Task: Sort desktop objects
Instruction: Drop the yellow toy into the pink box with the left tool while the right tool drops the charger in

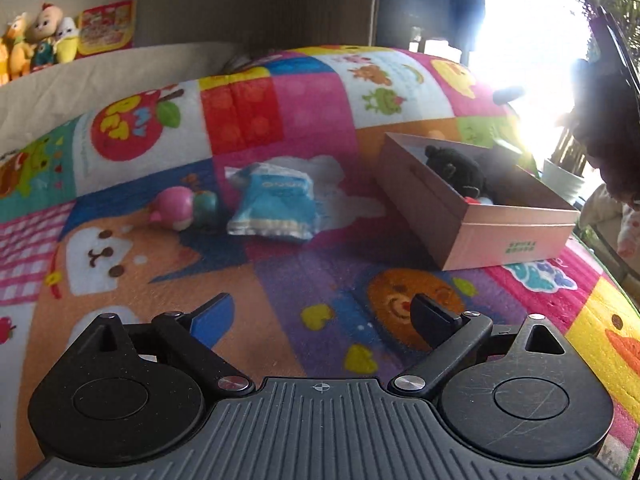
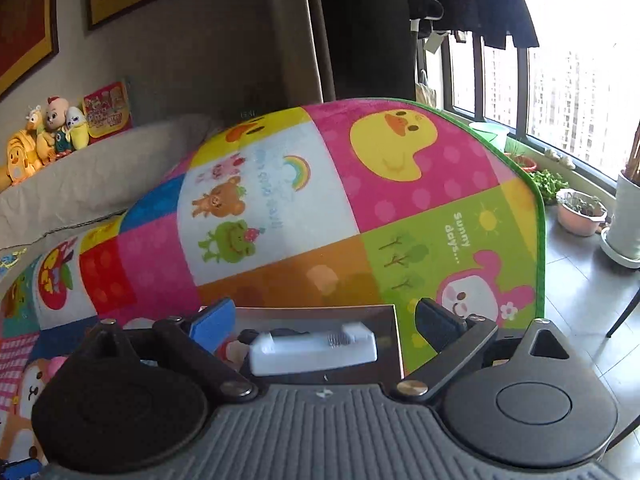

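In the left wrist view a pink cardboard box stands on the colourful play mat at the right, with a black plush toy inside. A blue and white packet lies at the centre, and a pink and green toy lies just left of it. My left gripper is open and empty, above the mat in front of these things. My right gripper is open over the box. A white block sits between its fingers, apart from both pads.
Plush toys line a grey cushion at the back left. Plant pots and a white planter stand on the floor by the window at the right, past the mat's green edge.
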Action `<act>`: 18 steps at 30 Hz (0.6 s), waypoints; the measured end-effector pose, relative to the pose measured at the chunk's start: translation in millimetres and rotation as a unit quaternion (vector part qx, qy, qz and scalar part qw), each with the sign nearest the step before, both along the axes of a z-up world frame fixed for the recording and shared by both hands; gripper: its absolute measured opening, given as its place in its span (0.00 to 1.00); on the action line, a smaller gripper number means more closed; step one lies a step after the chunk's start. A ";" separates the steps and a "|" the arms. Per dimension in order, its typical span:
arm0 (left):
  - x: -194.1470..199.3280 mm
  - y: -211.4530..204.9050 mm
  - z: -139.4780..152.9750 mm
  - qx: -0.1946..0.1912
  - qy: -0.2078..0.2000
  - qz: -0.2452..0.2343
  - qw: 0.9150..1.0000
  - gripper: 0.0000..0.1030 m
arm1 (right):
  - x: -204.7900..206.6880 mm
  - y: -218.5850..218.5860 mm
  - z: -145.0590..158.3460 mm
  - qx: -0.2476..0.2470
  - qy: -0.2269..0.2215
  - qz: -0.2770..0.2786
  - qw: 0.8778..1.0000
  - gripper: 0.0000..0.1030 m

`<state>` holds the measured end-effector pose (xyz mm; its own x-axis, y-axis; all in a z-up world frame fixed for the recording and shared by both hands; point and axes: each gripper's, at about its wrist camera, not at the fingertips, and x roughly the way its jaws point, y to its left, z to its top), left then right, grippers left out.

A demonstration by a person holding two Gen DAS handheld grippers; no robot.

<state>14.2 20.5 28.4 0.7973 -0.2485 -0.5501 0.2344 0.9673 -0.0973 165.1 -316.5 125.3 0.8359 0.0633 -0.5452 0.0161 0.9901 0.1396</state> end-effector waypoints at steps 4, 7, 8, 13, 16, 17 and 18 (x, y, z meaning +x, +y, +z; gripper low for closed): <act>-0.1 13.3 -2.8 -0.006 0.003 0.017 1.000 0.97 | 4.2 -5.0 -12.1 0.012 0.016 -0.011 1.000 0.70; -1.5 16.2 -2.9 -0.010 0.002 0.022 1.000 0.97 | 17.8 -8.9 -24.7 0.022 0.049 -0.015 0.998 0.42; -2.9 16.9 -2.8 -0.012 0.002 0.023 1.000 0.97 | 22.1 -9.7 -29.9 0.024 0.056 -0.022 0.998 0.42; -9.0 22.7 -0.6 -0.007 -0.006 0.029 1.000 0.97 | 26.9 -7.1 -55.0 0.055 0.116 -0.023 0.991 0.38; -10.7 29.5 0.9 -0.004 -0.011 0.041 0.999 0.97 | 15.6 -2.4 -63.9 0.046 0.140 -0.017 0.989 0.40; -10.4 32.0 0.6 -0.004 -0.012 0.046 0.999 0.98 | 10.6 -1.0 -62.8 0.041 0.138 -0.016 0.990 0.40; -9.8 35.0 0.0 -0.005 -0.012 0.051 0.999 0.98 | 6.1 0.9 -60.0 0.034 0.136 -0.019 0.990 0.40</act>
